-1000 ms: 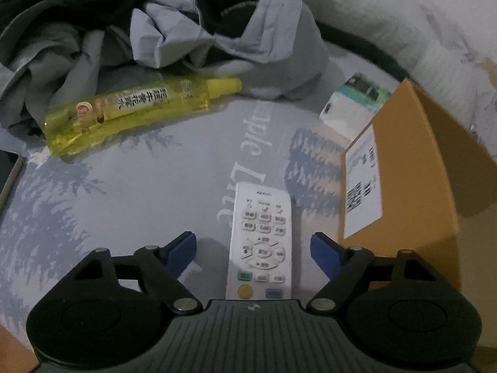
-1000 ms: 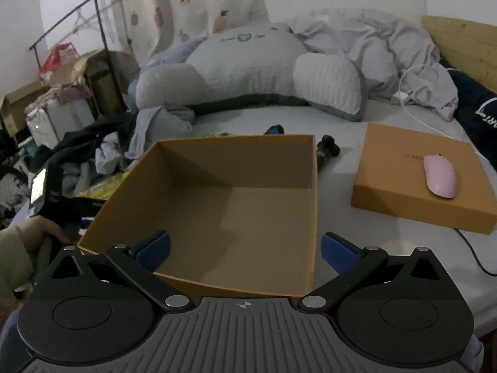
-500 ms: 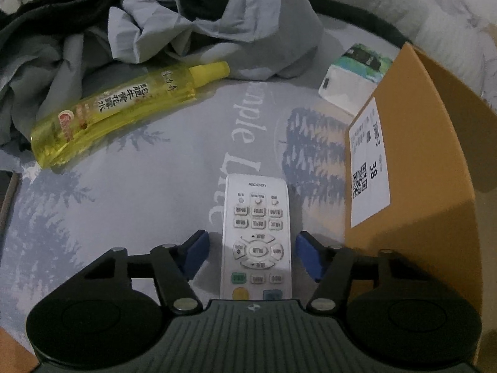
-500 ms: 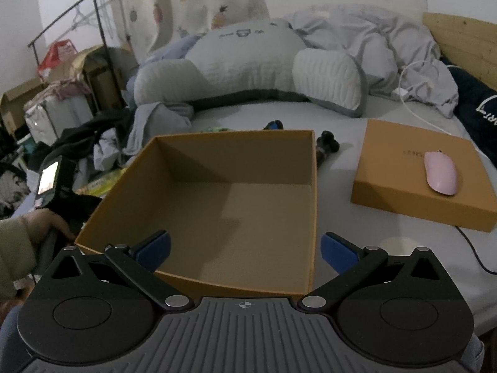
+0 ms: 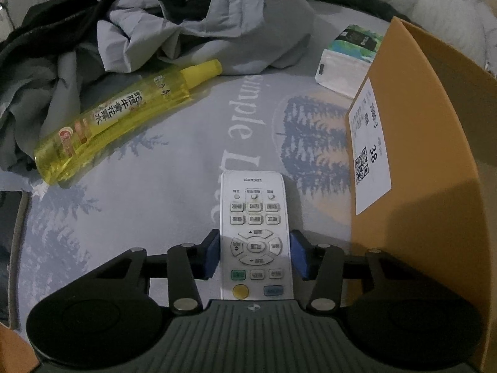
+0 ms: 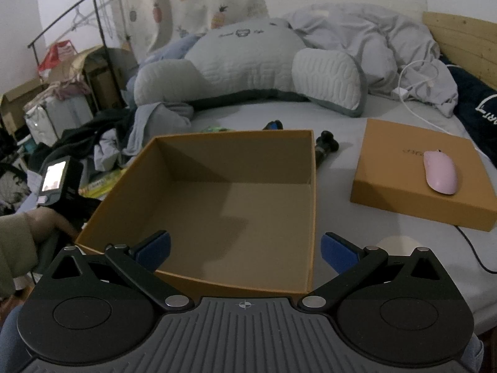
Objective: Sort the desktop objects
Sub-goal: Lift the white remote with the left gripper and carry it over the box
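Left wrist view looks steeply down, right shallower; both share the orange box [image 5: 435, 161].

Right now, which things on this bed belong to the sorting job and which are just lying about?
In the job: white remote, clamped by the left gripper; open brown box; yellow bottle; tissue pack; pink mouse.

Lying about: crumpled clothes; big pillow; white cable.

The left gripper [image 5: 254, 256] points steeply down with its blue pads [image 5: 212, 256] pressed on both sides of a remote [image 5: 255, 236]. The right gripper [image 6: 245, 250] is wide apart, holding nothing. A sleeved hand [image 6: 46, 227] grips the left handle.
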The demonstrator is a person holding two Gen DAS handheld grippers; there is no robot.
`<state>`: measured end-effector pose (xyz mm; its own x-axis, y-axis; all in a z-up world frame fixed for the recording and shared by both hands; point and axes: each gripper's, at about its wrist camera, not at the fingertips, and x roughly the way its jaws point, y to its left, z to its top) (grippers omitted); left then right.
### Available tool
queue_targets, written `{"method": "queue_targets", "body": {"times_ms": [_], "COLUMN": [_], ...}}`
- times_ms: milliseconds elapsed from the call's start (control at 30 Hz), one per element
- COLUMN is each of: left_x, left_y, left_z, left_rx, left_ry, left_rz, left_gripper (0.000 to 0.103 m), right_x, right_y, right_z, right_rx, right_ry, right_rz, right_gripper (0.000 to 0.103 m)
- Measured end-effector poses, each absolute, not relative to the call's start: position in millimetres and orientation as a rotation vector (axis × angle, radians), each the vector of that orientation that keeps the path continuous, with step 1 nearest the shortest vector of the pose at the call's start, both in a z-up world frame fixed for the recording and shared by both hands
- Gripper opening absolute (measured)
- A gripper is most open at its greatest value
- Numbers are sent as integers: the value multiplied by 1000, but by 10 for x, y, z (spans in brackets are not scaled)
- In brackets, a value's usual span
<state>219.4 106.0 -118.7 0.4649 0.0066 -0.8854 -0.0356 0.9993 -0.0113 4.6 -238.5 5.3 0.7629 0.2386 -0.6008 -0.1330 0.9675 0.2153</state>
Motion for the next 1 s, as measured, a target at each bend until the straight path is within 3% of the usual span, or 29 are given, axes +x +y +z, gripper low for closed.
{"method": "queue_targets", "body": {"times_ms": [567,1000], "left_x": [1909,1586], "left_y": [1264,1349], "left_z": [-962,-305], "left_rx": [-117,-188], "left_ry": [1015,860], "left_rz": [48,24], "left_gripper": [48,48], "right_x": [69,19], "right_y": [-2443,-2488], "right_z": [85,130], "right_rx": [178,201], "right_ry": [673,658], "right_rz": [210,222], "right_gripper": [103,103]}}
